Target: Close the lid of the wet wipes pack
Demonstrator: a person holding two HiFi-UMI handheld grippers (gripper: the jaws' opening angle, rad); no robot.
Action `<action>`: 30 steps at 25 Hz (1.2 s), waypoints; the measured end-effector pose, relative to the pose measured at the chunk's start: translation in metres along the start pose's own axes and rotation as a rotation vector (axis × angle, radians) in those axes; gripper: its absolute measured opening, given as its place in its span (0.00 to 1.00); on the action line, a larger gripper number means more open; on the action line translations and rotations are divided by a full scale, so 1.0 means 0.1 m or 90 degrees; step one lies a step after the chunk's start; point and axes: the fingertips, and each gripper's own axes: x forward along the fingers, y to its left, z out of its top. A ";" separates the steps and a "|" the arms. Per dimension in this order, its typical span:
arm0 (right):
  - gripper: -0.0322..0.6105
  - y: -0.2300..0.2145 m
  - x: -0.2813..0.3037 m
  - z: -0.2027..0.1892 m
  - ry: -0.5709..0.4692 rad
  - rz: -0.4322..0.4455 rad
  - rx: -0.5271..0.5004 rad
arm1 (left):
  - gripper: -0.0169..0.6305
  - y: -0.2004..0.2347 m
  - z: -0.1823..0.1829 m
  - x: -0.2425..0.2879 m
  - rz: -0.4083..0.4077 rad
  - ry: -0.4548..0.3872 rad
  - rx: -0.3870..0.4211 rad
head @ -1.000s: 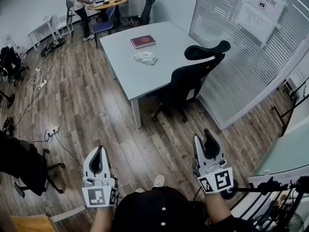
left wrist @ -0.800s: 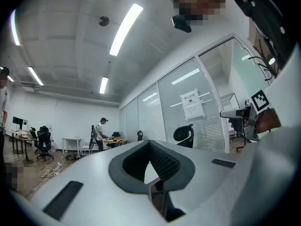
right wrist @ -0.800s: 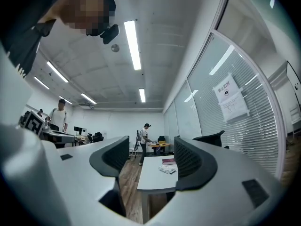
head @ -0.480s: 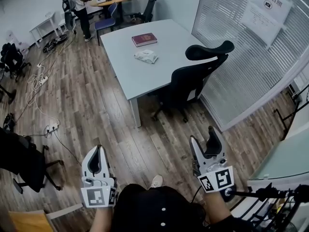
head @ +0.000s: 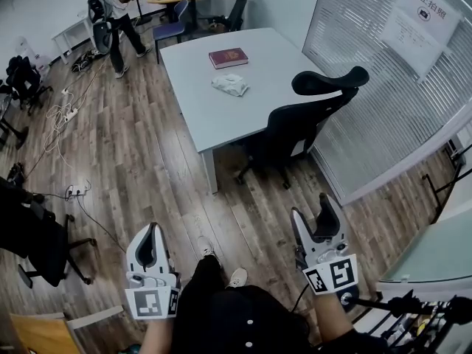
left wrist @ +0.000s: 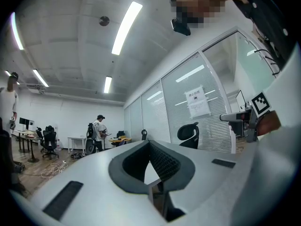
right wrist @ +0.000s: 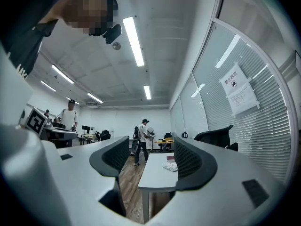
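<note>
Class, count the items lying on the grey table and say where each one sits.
2. A red book lies near the far end of the table; the white wet wipes pack lies just nearer us. Nothing seems hidden.

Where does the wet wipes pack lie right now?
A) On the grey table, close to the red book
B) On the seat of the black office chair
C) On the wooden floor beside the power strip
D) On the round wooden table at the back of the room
A: in the head view the wet wipes pack lies on the grey table, a little nearer the camera than the red book.
</note>
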 end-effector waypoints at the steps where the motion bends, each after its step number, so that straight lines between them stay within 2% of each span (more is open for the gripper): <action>1: 0.51 0.00 0.02 -0.01 0.001 0.000 0.000 | 0.05 0.01 -0.01 0.02 0.000 0.001 0.000; 30: 0.51 -0.21 1.51 -0.06 -0.004 -0.015 -0.003 | 0.05 0.64 0.02 1.43 -0.028 -0.020 0.003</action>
